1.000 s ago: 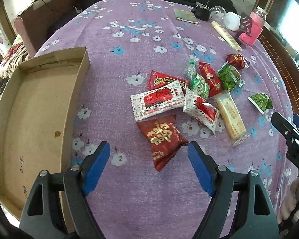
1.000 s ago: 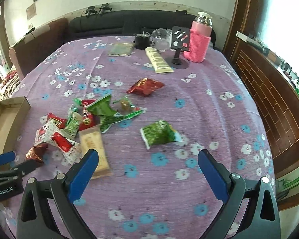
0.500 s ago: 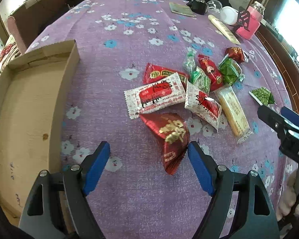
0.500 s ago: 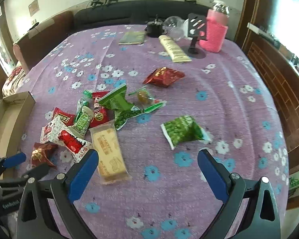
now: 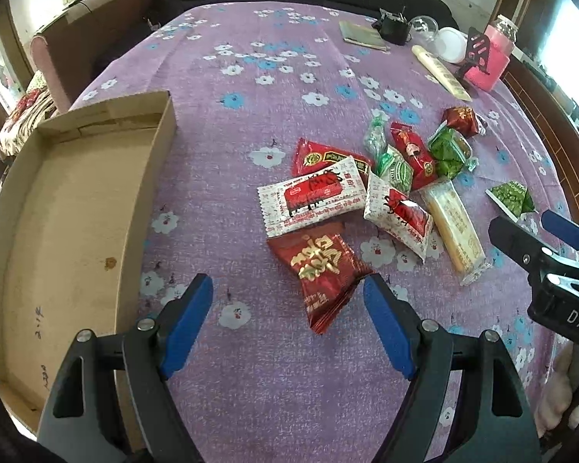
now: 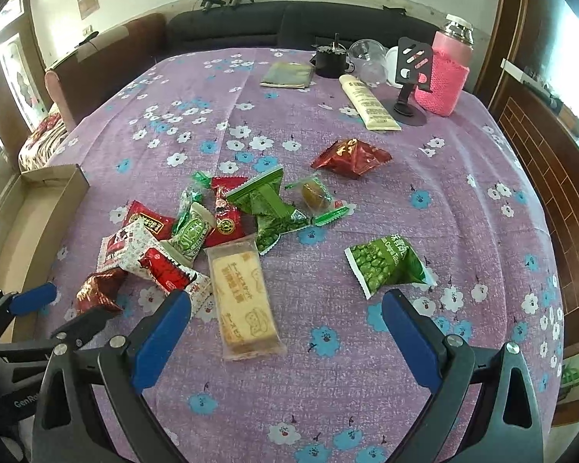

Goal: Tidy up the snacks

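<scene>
Snacks (image 5: pixel 370 200) lie scattered in a loose pile mid-tabletop (image 5: pixel 274 77), none yet inside the cardboard box (image 5: pixel 58 208) at the left edge, which sits bare. Left tool (image 5: pixel 287 308) hangs with jaws apart just before the dark red packet (image 5: pixel 320 270), gripping nothing. Right tool (image 6: pixel 285 324) is spread wide over the pale biscuit bar (image 6: pixel 243 293), a green pouch (image 6: pixel 386 262) beside it. Sorting looks barely begun; every packet is left to move.

A table under a purple cloth with white and blue flowers (image 6: pixel 328 397) carries a shallow brown cardboard tray (image 5: pixel 58 208), a loose cluster of red, green and white snack packets (image 6: pixel 212 223), a cream tube (image 6: pixel 368 104) and a pink-sleeved flask (image 6: pixel 446 77)
</scene>
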Demonstrator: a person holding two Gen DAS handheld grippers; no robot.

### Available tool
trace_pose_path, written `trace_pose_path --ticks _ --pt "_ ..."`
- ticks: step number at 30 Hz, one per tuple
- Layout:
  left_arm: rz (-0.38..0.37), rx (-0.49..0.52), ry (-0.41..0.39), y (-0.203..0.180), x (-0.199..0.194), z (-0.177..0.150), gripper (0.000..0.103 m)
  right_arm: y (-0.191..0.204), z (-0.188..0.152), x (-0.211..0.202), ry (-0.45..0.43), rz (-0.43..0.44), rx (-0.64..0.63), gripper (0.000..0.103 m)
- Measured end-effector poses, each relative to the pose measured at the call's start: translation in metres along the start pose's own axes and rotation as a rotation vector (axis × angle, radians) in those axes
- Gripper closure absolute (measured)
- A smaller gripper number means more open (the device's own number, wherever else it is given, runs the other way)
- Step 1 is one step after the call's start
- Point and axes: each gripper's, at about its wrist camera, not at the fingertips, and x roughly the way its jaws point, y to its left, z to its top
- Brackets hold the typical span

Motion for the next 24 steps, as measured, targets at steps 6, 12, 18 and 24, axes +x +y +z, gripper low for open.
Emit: trace_pose_path --ticks 6,12,18,24 --pt "-0.07 -0.017 -0.008 0.006 -0.001 -0.009 0.022 -0.001 0.001 0.007 0.006 0.019 -0.028 0.004" --pt "-0.099 0.017 -0.022 -0.001 -0.002 -0.013 0.022 0.007 0.001 0.013 0.031 0.056 -0.056 0.008" --pt "0.036 -0.001 -0.133 -0.002 -0.032 -0.013 0.022 0.014 -0.004 0.0 0.036 0.077 -0.073 0.008" --pt "0.256 -0.053 -0.397 0.015 -0.118 -0.007 0.019 0.054 -0.006 -0.047 -0.021 0.121 -0.174 0.008"
